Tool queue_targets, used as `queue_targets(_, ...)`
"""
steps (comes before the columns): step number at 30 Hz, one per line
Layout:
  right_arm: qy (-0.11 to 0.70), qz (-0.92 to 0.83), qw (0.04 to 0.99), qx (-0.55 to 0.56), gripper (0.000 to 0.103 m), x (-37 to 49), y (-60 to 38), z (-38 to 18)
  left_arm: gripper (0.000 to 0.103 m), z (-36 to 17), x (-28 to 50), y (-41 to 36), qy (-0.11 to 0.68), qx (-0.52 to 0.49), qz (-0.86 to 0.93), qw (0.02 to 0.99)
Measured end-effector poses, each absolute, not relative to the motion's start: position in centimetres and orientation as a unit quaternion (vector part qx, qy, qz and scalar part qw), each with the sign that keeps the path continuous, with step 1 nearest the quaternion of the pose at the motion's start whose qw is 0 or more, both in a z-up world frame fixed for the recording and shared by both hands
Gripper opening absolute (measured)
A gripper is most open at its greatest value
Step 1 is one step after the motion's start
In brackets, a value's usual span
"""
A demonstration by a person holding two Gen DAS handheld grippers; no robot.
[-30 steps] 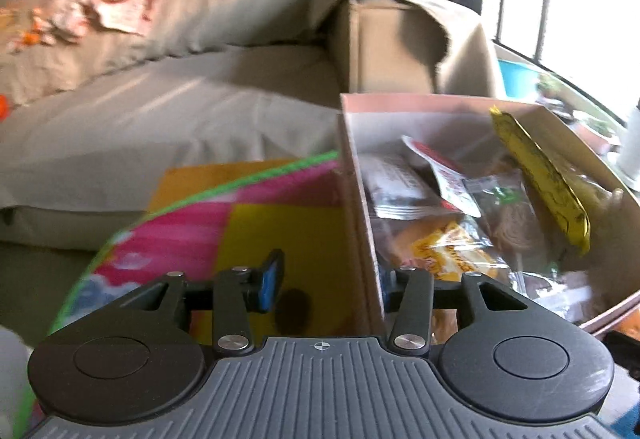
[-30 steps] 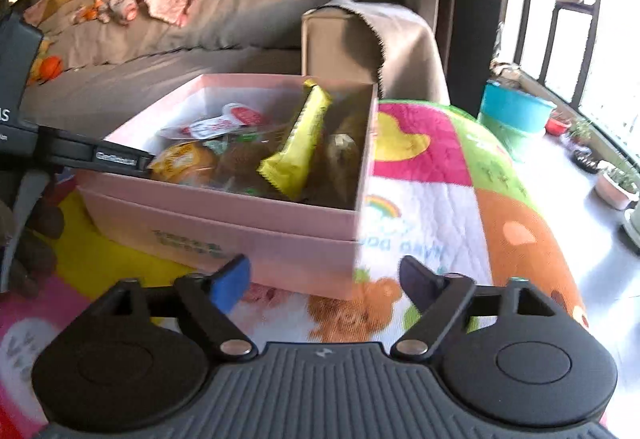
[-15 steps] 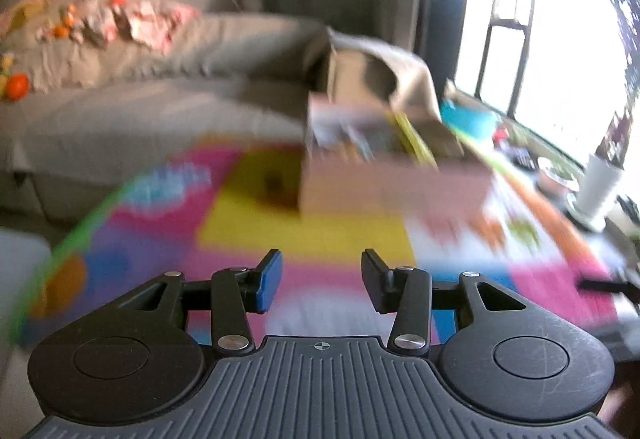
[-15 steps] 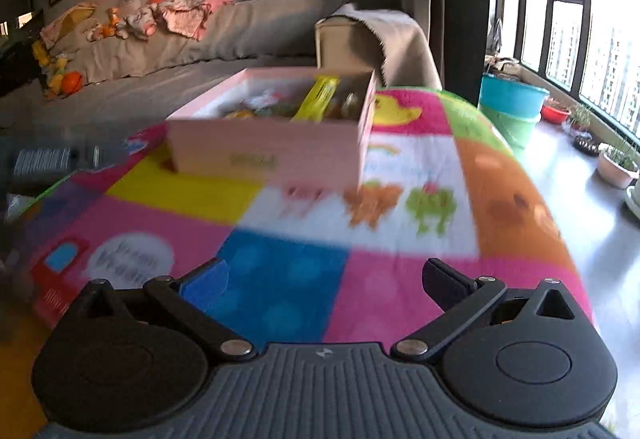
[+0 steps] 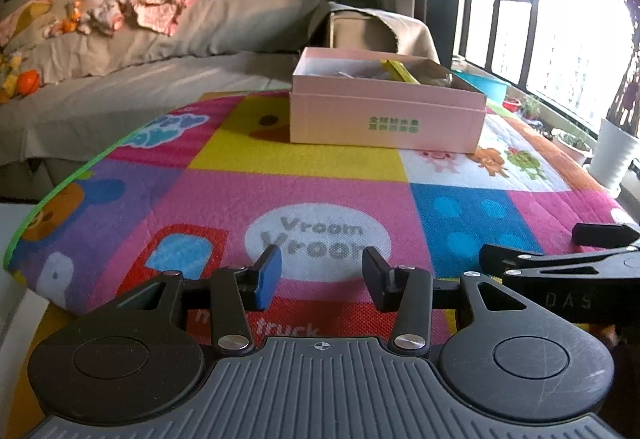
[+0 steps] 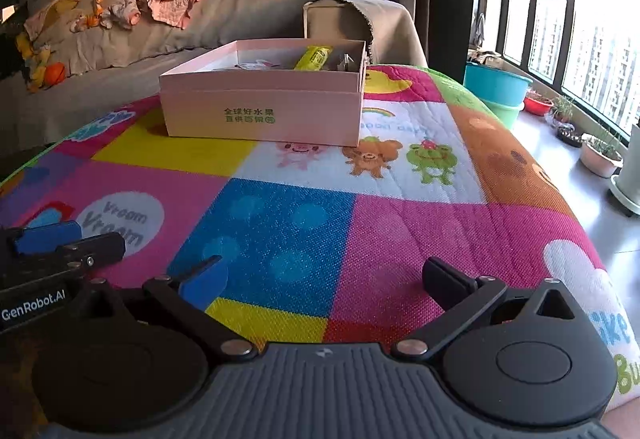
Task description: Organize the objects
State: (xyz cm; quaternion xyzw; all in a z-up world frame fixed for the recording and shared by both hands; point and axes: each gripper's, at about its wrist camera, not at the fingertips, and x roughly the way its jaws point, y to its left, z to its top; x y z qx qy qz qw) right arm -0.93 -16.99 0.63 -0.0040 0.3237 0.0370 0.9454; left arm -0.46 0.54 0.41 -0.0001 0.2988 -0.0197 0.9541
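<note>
A pink cardboard box [image 5: 384, 119] with green print stands at the far side of the colourful quilted mat [image 5: 328, 195]; it also shows in the right wrist view [image 6: 264, 111]. Snack packets lie inside, among them a yellow one [image 6: 314, 57]. My left gripper [image 5: 322, 275] is open and empty, low over the mat's near edge, far from the box. My right gripper [image 6: 324, 279] is open wide and empty, beside the left one, whose body shows at the left of the right wrist view [image 6: 52, 251].
A grey sofa [image 5: 132, 87] with clothes and toys runs behind the mat. A draped cardboard box [image 6: 352, 19] stands behind the pink box. Teal basins [image 6: 496, 87], plant pots [image 6: 600, 155] and a white planter [image 5: 614, 151] line the window side.
Both grippers have pulled back from the pink box to the mat's near edge. The left gripper was at the box's left wall one second ago. The right gripper has opened wider.
</note>
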Motion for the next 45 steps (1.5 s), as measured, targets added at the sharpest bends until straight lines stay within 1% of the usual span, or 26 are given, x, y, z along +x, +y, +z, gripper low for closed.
queue_targets(4,0.324,0.032,0.946,-0.005,0.103,-0.46,-16.83,0.62,0.048,0.3,-0.6,-0.23,0.299,0.021,-0.016,0.954)
queue_targets(11,0.322,0.032,0.946,-0.005,0.103,-0.53,-16.82,0.61,0.049,0.29,-0.5,0.23,0.3,-0.003,-0.018,0.954)
queue_targets(21,0.323,0.032,0.946,-0.004,0.103,-0.55,-16.79,0.62,0.05,0.3,-0.16,0.34,0.3,-0.009,-0.016,0.954)
queue_targets(45,0.323,0.032,0.946,-0.004,0.103,-0.51,-16.79,0.59,0.05,0.27,0.09,0.65,0.299,-0.025,-0.021,0.954)
